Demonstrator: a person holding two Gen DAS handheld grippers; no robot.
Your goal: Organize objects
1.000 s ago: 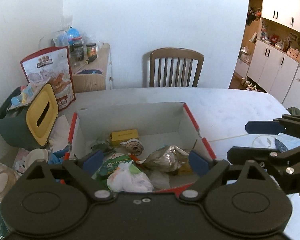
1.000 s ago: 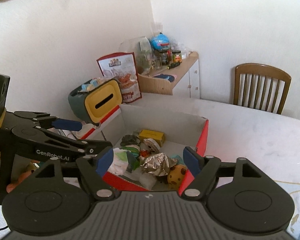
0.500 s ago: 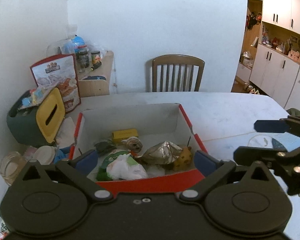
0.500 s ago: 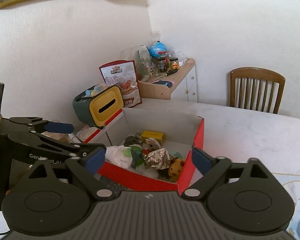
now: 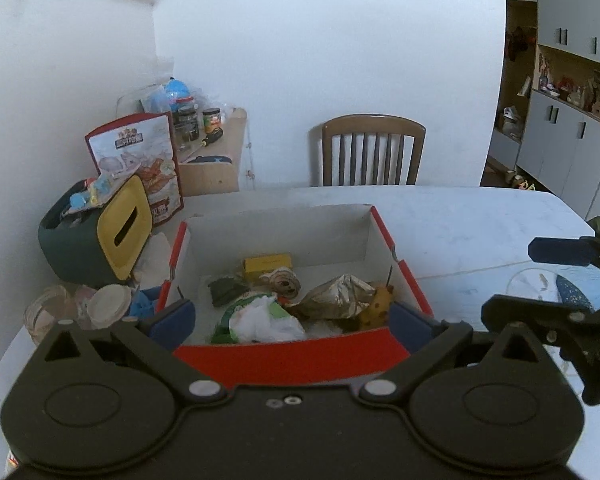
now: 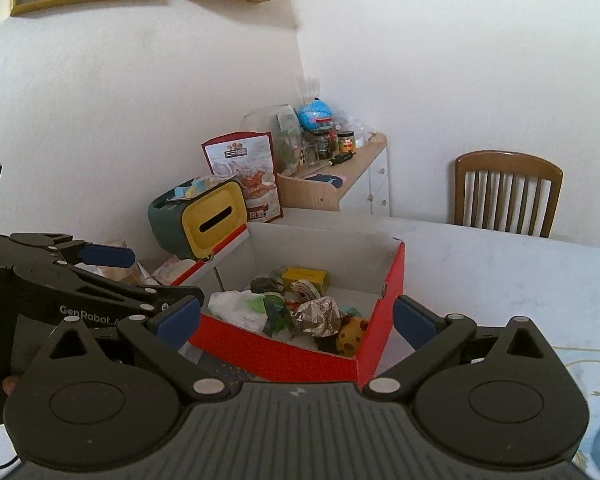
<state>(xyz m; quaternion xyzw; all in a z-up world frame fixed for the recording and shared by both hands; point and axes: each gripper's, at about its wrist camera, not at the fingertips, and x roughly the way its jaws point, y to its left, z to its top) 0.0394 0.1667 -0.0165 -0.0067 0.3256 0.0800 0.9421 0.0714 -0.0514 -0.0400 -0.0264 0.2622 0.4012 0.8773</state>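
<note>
both grippers have pulled back and up from the red box, so more of its front wall shows now than a moment ago. the left gripper is spread wide and holds nothing. the right gripper is spread wide too, with nothing in it. the box sits on the white table, just past both grippers, and it is full of small things: a white and green bag, a crinkly silver wrapper, a yellow spotted toy, a yellow little box and a roll of tape. a green and yellow tissue holder stands just beside the box on its left, with jars and lids near it. i think the next pick could go wrong, because the things lie piled on each other. a gripper could catch two at once, or bump the thin box wall and push the box into the jars.
</note>
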